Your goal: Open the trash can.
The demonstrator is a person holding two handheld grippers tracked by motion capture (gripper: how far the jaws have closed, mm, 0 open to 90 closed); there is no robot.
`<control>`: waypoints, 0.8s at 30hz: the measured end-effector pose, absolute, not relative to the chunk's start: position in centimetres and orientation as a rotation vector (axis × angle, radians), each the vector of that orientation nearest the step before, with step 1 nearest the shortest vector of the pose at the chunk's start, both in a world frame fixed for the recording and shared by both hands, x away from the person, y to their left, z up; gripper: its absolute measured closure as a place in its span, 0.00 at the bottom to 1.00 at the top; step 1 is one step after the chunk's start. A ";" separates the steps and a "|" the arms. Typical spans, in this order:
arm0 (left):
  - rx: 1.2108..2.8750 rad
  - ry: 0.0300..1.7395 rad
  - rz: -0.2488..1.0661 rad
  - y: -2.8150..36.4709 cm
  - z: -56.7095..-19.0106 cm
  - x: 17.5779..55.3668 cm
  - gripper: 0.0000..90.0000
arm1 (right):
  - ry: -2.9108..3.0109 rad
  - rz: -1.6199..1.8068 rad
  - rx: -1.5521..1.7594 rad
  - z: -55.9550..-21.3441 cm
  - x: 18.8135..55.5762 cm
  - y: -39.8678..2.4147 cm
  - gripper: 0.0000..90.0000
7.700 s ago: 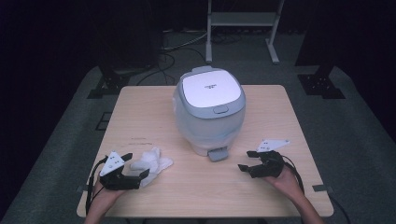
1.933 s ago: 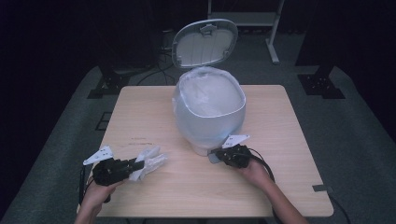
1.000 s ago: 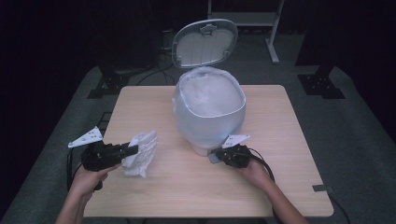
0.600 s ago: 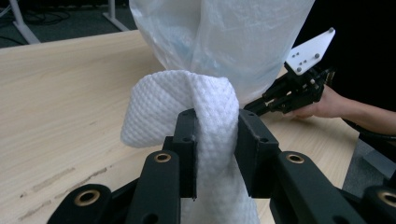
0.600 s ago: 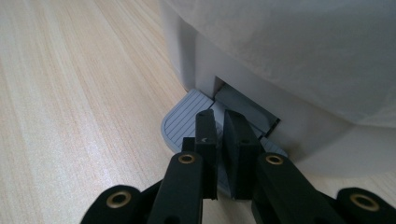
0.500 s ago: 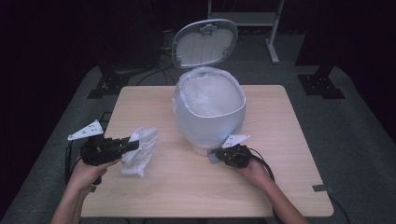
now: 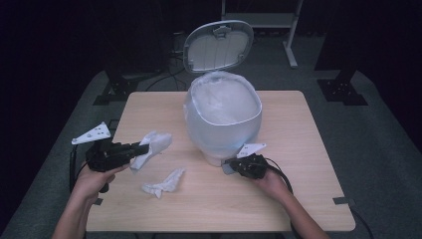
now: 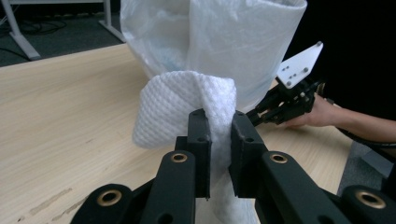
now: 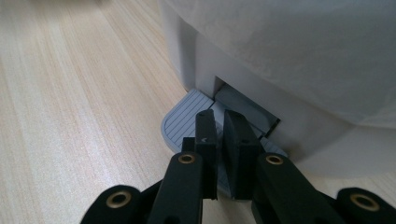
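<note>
L gripper (image 7: 141, 149) – jaws just closed, clamping paper towel (image 8: 187, 107) above table (image 7: 298, 199). R gripper (image 9: 219, 154) shut, tips on bin (image 7: 224, 119) pedal (image 9: 182, 126).

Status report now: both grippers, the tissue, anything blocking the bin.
Left gripper shut on tissue, lifted off table. Right gripper shut, pressing bin pedal; lid up. Second tissue on table; path to bin clear.

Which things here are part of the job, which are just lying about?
In the job:
- paper towel wad, pinched in the left gripper
- second crumpled towel on the table
- pedal bin, lid up, bag-lined
- pedal under the shut right gripper

Lying about:
- stand legs and cables on the floor behind the table
</note>
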State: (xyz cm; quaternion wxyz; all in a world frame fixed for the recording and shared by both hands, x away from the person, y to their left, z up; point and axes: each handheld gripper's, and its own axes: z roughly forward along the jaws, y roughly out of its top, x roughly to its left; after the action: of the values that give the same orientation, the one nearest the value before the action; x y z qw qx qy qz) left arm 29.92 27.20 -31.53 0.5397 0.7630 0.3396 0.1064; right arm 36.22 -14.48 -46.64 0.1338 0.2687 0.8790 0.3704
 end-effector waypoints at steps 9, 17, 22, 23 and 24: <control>1.820 0.760 0.252 26.1 -28.9 30.1 0.91 | 2.546 1.077 0.783 -46.7 36.2 -14.5 0.93; 1.830 0.718 0.246 25.1 -26.3 30.8 0.91 | 2.547 1.075 0.782 -46.6 36.2 -14.5 0.93; 1.837 0.701 0.242 24.6 -25.3 31.1 0.91 | 2.547 1.076 0.780 -46.7 36.2 -14.5 0.93; 1.838 0.695 0.237 24.5 -24.9 31.2 0.91 | 2.546 1.077 0.779 -46.7 36.2 -14.5 0.93; 1.838 0.695 0.237 24.5 -24.9 31.2 0.91 | 2.546 1.077 0.779 -46.7 36.2 -14.5 0.93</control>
State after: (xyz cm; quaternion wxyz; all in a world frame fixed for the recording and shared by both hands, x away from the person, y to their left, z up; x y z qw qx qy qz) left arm 31.25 24.47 -24.88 0.5490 0.7761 0.2936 0.1001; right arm 36.18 -14.48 -46.66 0.1342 0.2689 0.8785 0.3715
